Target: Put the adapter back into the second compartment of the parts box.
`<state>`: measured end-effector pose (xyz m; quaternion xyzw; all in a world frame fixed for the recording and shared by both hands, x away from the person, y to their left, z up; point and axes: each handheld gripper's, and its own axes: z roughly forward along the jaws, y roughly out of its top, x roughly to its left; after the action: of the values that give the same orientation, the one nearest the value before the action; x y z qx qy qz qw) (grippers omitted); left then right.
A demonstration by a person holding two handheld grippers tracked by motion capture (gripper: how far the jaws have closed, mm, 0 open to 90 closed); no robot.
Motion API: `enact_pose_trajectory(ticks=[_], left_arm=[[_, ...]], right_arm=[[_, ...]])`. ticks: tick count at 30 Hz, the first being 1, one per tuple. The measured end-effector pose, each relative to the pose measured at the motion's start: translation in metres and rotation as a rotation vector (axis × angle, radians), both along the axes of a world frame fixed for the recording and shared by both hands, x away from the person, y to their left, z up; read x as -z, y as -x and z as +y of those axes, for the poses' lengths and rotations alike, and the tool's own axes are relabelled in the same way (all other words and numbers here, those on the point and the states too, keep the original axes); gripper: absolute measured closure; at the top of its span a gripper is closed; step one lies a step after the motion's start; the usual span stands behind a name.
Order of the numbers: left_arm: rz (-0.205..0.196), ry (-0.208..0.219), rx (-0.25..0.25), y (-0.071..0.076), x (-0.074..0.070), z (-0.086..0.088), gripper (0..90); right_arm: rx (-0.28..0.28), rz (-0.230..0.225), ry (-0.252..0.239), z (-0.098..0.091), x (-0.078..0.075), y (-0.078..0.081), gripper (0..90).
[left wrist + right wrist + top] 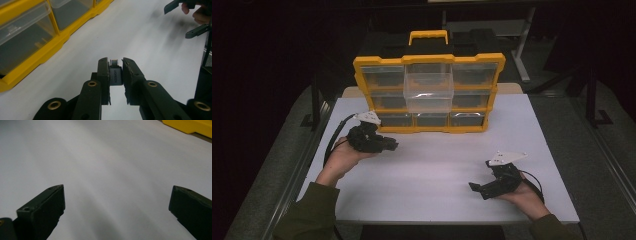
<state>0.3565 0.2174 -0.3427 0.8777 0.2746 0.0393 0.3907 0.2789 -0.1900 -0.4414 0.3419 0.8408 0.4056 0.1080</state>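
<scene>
Between the jaws of the left gripper, a small dark UGREEN adapter is pinched above the white table, near the yellow drawer organizer. Well apart, the right gripper has its jaws spread wide with nothing between them.

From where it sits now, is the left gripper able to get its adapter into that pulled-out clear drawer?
Probably yes. The left gripper, shut on the small adapter, sits just in front of the yellow organizer. The clear drawer juts out open-topped above it, with nothing between; it needs lifting.
</scene>
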Motion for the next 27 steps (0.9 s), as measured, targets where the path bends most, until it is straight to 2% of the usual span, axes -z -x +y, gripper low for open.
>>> enact_pose_trajectory(ticks=[12,21,27], left_arm=[[-0.015,-0.002,0.03,-0.003,-0.027,-0.002,76.7],[-0.032,-0.014,0.023,-0.004,-0.048,-0.002,76.7],[-0.032,0.004,0.04,-0.006,-0.062,-0.002,76.7]], right_arm=[[0.001,-0.001,-0.001,0.0,0.0,0.0,0.1],[0.002,0.001,-0.003,0.0,0.0,0.0,0.1],[0.005,0.001,-0.004,0.0,0.0,0.0,0.2]])
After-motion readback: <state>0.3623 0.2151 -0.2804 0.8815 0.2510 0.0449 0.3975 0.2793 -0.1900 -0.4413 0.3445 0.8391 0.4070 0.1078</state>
